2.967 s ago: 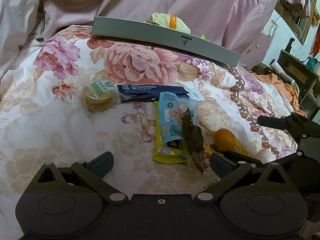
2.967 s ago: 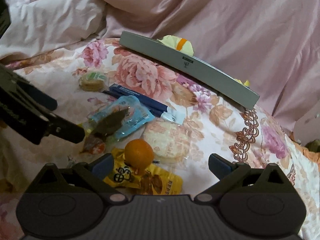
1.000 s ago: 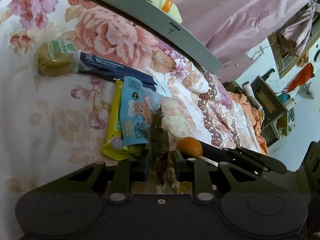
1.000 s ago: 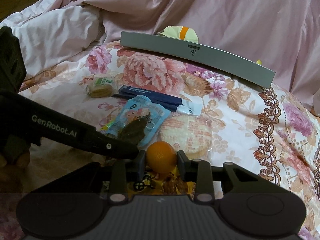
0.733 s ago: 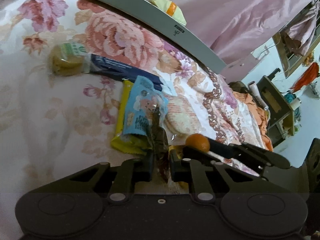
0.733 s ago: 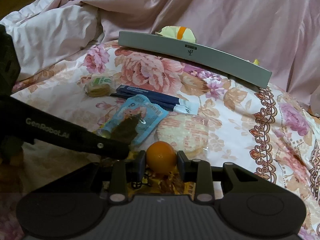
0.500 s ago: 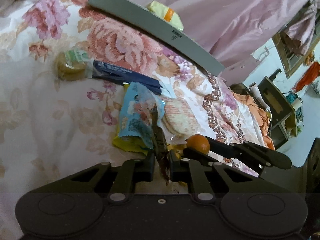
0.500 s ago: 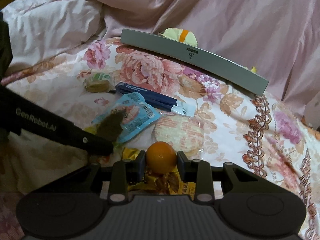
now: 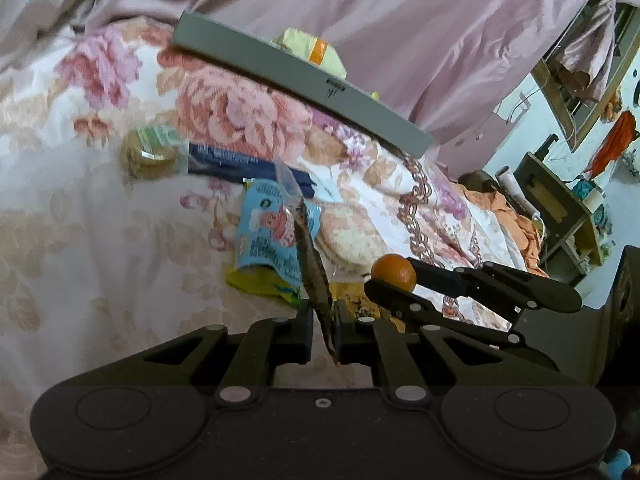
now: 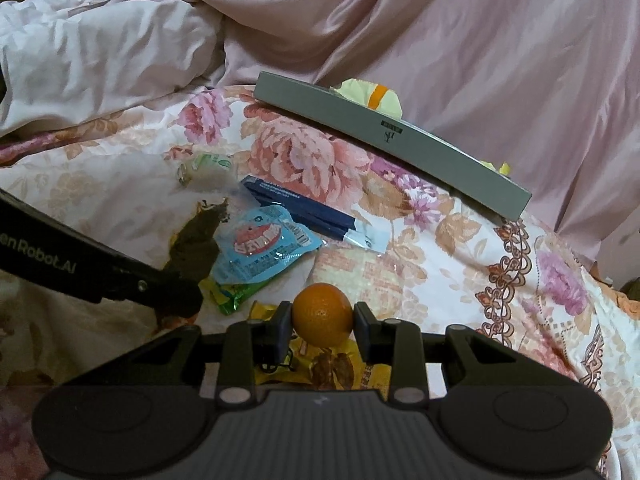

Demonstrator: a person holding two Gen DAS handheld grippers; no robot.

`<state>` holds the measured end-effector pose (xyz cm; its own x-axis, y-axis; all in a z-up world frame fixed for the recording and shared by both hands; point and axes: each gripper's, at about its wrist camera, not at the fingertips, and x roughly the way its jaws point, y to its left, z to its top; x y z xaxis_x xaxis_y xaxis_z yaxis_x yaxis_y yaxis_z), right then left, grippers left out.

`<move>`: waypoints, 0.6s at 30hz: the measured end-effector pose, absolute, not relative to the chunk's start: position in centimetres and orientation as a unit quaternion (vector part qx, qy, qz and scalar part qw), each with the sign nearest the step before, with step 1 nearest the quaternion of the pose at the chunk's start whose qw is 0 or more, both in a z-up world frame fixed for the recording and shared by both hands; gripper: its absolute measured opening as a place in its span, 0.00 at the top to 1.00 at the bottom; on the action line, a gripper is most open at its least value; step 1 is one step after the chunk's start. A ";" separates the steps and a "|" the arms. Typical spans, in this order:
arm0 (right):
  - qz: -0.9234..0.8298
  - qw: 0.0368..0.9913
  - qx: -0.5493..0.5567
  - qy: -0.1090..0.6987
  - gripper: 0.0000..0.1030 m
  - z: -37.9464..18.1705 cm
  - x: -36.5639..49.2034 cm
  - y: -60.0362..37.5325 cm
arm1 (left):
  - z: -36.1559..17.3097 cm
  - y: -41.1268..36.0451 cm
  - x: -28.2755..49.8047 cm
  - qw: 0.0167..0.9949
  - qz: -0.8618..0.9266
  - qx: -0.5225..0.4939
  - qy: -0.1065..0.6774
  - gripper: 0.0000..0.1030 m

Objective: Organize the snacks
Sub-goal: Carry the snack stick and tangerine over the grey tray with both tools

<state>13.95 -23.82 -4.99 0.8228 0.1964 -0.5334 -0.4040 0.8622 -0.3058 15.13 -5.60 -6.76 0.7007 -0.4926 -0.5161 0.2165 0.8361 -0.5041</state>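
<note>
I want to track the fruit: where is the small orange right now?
The orange is clamped in the right tool, bottom centre of the right wrist view, above a yellow packet and in front of the rice cracker.
</note>
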 end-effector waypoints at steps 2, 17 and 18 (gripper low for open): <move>0.161 0.932 -0.211 0.247 0.65 -4.9 13.8 -23.8 | -6.4 -5.8 14.9 0.903 -0.198 -0.201 0.323 0.92; 0.154 0.943 -0.208 0.210 0.65 -3.5 13.0 -24.1 | -3.1 -6.4 15.6 0.920 -0.183 -0.219 0.267 0.92; 0.152 0.945 -0.205 0.206 0.65 -3.2 13.0 -24.2 | -2.6 -6.6 16.0 0.922 -0.182 -0.216 0.263 0.92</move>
